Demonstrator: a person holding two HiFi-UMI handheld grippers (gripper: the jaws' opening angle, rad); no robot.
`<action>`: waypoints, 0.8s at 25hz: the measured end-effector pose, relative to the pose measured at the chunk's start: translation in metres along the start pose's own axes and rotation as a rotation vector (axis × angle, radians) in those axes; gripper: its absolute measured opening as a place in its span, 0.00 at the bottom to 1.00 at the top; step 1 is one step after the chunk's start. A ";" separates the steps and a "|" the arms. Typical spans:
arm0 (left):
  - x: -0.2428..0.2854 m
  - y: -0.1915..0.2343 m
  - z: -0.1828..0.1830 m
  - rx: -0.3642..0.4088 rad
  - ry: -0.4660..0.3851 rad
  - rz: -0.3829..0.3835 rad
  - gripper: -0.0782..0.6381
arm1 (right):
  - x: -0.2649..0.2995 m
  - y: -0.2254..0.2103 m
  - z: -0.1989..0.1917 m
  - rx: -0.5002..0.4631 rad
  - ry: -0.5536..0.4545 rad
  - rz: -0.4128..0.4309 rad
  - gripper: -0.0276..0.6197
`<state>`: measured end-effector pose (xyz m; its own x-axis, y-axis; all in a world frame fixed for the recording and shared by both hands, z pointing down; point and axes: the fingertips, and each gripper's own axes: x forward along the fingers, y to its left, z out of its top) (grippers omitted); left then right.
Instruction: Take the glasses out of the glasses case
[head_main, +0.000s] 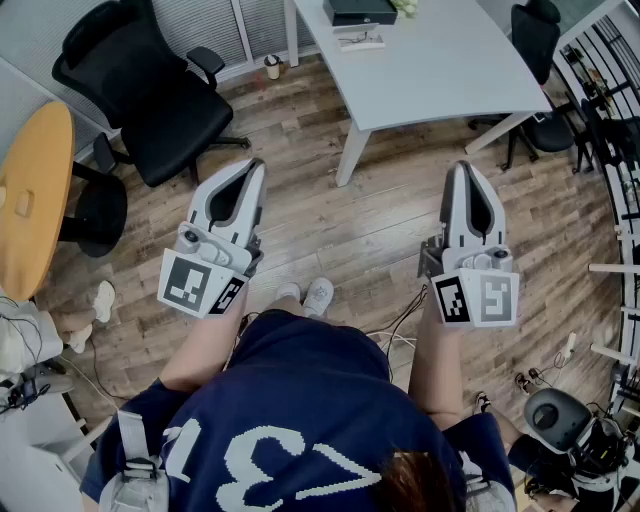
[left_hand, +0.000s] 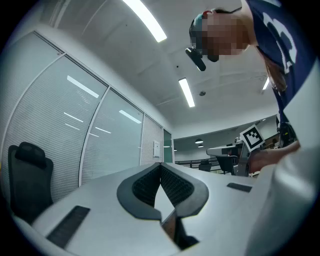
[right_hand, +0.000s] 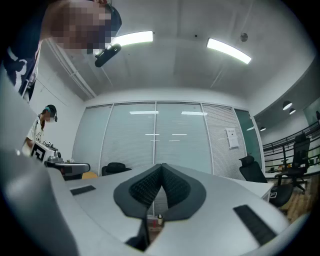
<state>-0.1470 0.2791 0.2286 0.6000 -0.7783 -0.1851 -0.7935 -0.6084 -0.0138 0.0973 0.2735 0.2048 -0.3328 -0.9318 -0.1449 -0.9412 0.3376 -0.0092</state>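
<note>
Left claw (head_main: 255, 168), right claw (head_main: 463, 170): two, closed, empty.

Wood-grain plank floor (head_main: 330, 215), smooth matt white table (head_main: 440, 70), matt black chair (head_main: 160, 100)

Open floor in front, table beyond.
Wooden floor (head_main: 380, 230) lies free between my left gripper (head_main: 255, 167) and my right gripper (head_main: 462, 170). The white table (head_main: 450, 70) stands ahead of both, with its leg (head_main: 352, 152) between them. A black office chair (head_main: 150, 90) crowds my left, and a metal rack (head_main: 615, 120) my right.
</note>
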 end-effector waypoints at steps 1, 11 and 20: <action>0.000 -0.003 0.001 0.001 -0.001 0.001 0.13 | 0.000 0.002 0.001 -0.002 -0.001 0.009 0.08; -0.003 -0.012 0.011 0.022 -0.018 0.021 0.13 | -0.002 0.013 0.018 0.001 -0.038 0.073 0.08; 0.014 0.007 0.001 0.017 -0.002 0.042 0.13 | 0.019 -0.002 0.007 0.051 -0.040 0.077 0.08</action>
<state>-0.1438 0.2638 0.2252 0.5660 -0.8028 -0.1874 -0.8196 -0.5725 -0.0224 0.0936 0.2560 0.1954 -0.4003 -0.8972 -0.1868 -0.9086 0.4150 -0.0464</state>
